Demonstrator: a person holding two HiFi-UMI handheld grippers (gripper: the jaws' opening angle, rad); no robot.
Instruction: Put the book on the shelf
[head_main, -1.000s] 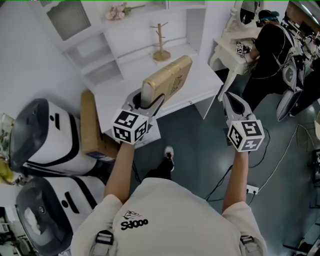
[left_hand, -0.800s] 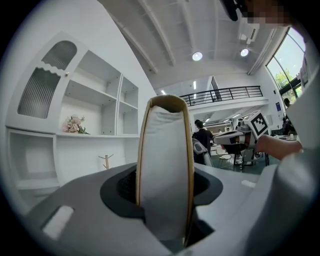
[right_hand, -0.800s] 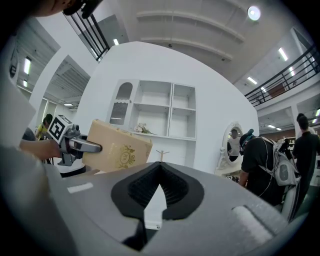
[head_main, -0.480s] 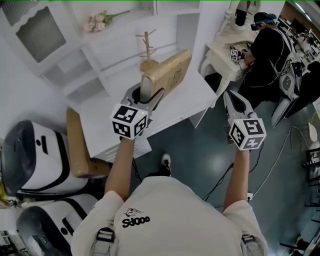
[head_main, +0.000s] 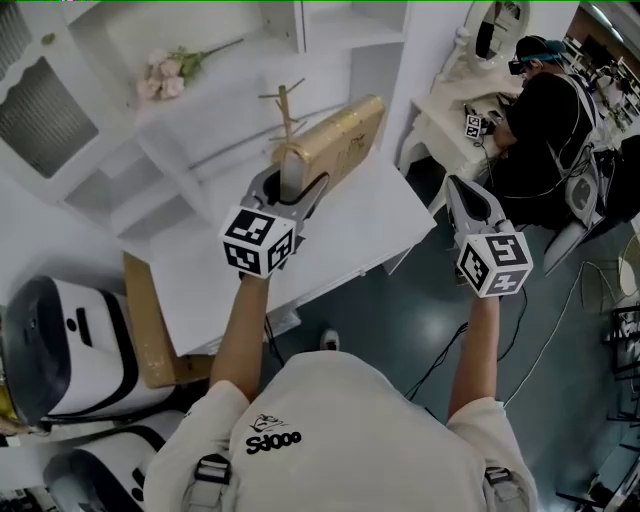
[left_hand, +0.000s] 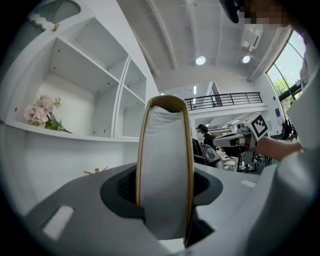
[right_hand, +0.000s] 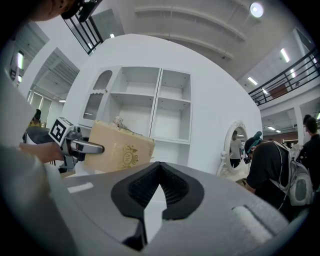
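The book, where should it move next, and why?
Probably forward and up, toward the white shelf. The left gripper is clamped on the book, holding it above the desk, and open shelf compartments stand just ahead. The right gripper is shut and empty.

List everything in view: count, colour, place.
gold-tan hardcover book: 1, gold-tan, upright, gripped, mid-frame.
white table: 1, white, centre of head view.
white shelf unit: 1, white, behind the table.
pink flower bunch: 1, pink, on a shelf.
wooden branch stand: 1, light wood, behind the book.
brown cardboard box: 1, brown, left of the table.
rounded machines: 2, white-and-black, far left.
person in black: 1, upper right.
left gripper: 1, grey, shut on the book.
right gripper: 1, grey, shut, empty.
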